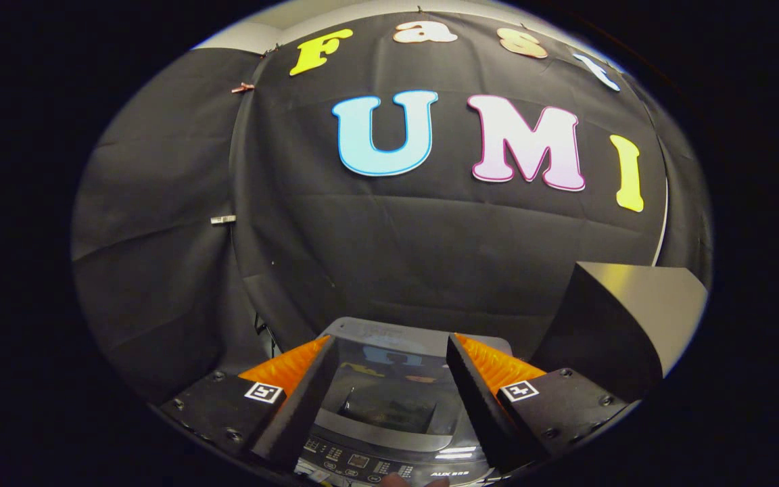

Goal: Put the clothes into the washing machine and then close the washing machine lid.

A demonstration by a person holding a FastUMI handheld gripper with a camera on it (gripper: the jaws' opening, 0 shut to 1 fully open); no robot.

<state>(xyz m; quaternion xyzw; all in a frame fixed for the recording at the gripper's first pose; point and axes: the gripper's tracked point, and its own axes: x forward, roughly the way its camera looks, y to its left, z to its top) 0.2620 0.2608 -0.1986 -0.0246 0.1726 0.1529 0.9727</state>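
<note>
The gripper (pixel 389 352) hangs over a top-loading washing machine (pixel 389 406), its fingers spread wide with nothing held between them. Between the fingers lie the machine's control panel (pixel 362 465) and, just beyond it, the closed glass lid (pixel 389 379) mirroring the booth. A dark box (pixel 623 318) stands to the right; black cloth (pixel 430 250) hangs behind.

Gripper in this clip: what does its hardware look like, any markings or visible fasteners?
The gripper has two wedge-shaped fingers with ribbed inner pads. Each finger sits on a flat dark plate carrying a square black-and-white fiducial tag and visible screw heads.
</note>
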